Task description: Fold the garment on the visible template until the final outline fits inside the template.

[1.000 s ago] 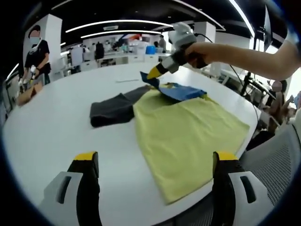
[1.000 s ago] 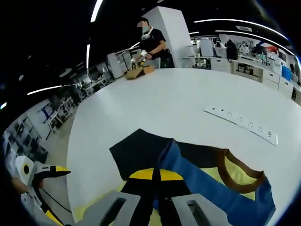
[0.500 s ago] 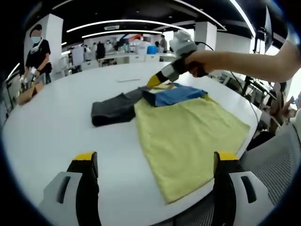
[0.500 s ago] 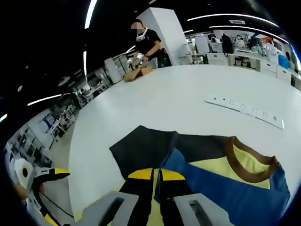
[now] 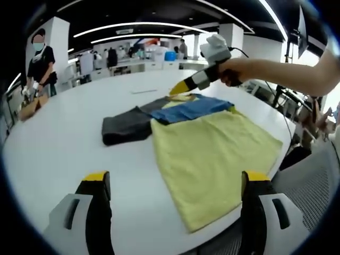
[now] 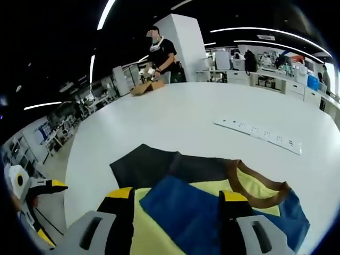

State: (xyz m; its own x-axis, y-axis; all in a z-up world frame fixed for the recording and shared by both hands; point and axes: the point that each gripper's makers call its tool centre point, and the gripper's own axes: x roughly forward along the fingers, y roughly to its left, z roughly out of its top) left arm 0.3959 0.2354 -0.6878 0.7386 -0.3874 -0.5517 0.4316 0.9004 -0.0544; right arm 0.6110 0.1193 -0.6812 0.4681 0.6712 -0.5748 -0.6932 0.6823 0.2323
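Observation:
A yellow shirt point(image 5: 212, 154) lies flat on the round white table point(image 5: 58, 143). A blue sleeve point(image 5: 194, 109) is folded over its far end, and a dark grey sleeve point(image 5: 125, 127) sticks out to the left. My left gripper point(image 5: 175, 180) stands wide open near the table's front edge, holding nothing. A hand holds my right gripper point(image 5: 179, 89) just above the far collar end. In the right gripper view, my right gripper point(image 6: 178, 196) is open over the blue sleeve point(image 6: 186, 207), beside the dark grey sleeve point(image 6: 143, 167) and the brown collar point(image 6: 260, 183).
A long white strip point(image 6: 260, 135) lies on the table beyond the shirt. A person point(image 6: 159, 53) works at a cardboard box point(image 6: 146, 87) on the far edge. A grey mesh chair point(image 5: 313, 175) stands by the near right rim. The left gripper point(image 6: 40, 186) shows at lower left.
My right gripper laid the blue sleeve down onto the yellow body, opened, let it go and drew back. The left gripper stayed where it was.

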